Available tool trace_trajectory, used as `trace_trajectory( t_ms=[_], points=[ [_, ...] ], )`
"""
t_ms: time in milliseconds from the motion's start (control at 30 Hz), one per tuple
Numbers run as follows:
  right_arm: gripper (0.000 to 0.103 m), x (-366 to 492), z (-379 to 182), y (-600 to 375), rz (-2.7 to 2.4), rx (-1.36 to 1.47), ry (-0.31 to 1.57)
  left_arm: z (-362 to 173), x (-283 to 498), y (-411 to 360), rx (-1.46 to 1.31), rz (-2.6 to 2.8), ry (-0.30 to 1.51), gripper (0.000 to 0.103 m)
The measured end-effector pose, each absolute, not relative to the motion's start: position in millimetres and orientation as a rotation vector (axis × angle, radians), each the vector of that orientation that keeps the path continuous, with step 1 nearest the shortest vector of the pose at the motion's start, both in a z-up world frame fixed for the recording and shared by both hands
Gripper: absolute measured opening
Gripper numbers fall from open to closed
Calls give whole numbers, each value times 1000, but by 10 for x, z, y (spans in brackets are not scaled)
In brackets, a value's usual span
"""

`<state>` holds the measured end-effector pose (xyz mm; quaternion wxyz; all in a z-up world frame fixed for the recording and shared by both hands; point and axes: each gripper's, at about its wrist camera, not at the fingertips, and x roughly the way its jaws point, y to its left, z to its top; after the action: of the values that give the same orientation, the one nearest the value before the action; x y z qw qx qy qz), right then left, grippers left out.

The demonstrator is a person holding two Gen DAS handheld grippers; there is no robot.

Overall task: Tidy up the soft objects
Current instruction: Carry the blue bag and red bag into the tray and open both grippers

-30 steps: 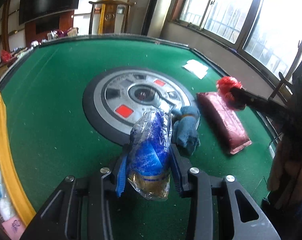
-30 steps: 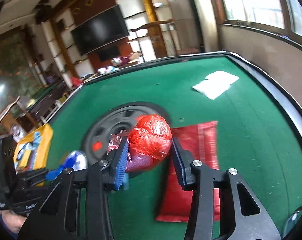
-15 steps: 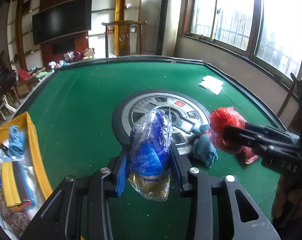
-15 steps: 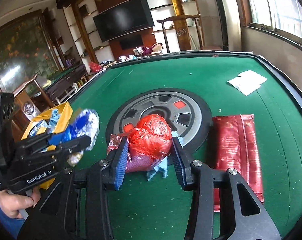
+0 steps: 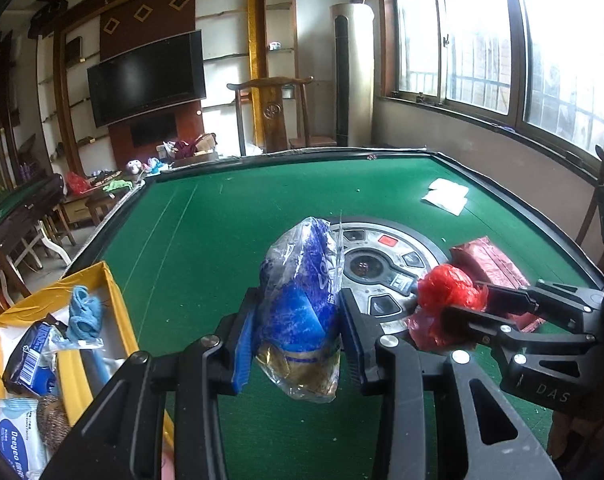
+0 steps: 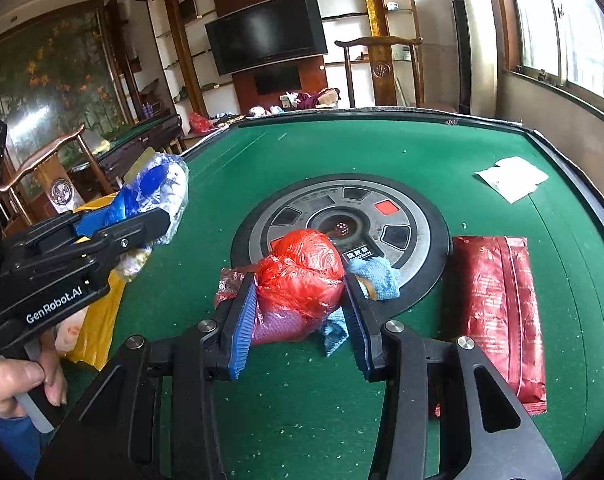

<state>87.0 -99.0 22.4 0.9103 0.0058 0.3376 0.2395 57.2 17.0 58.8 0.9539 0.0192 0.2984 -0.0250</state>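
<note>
My left gripper [image 5: 298,320] is shut on a crinkly blue and clear plastic packet [image 5: 302,308], held above the green table; from the right wrist that packet [image 6: 154,196] shows at the left. My right gripper [image 6: 300,304] is shut on a red plastic bag bundle [image 6: 302,268] with purple mesh under it, also seen as a red bundle [image 5: 448,292] at the right of the left wrist view. A light blue cloth [image 6: 376,276] lies on the table behind the right fingers. A yellow box [image 5: 114,304] with several soft items sits at the left edge.
A dark red flat package [image 6: 498,308] lies on the right side of the green table [image 6: 422,152]. A round grey centre panel [image 6: 342,220] sits mid-table. White papers [image 6: 510,178] lie far right. A hand [image 6: 18,380] holds the left gripper's handle.
The left gripper has risen and tilted up with the blue packet, bringing the yellow box into view. The right gripper has carried the red bundle leftwards, away from the red package.
</note>
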Motion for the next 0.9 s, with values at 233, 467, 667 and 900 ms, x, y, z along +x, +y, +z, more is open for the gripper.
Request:
trace_trajectory(
  t_ms=[233,467,667,900],
  points=[
    [41,847,217,-919,506,-3,694,614,554,206,38,-26,592,38],
    [41,835,201,-884,521,-16,689,629,537,214,40,-16,584,38],
    [41,813,202,-849,529,-21,685,636,530,229,41,1,577,38],
    [41,791,260,-786,562,27,678,729,498,313,30,15,545,38]
  ],
)
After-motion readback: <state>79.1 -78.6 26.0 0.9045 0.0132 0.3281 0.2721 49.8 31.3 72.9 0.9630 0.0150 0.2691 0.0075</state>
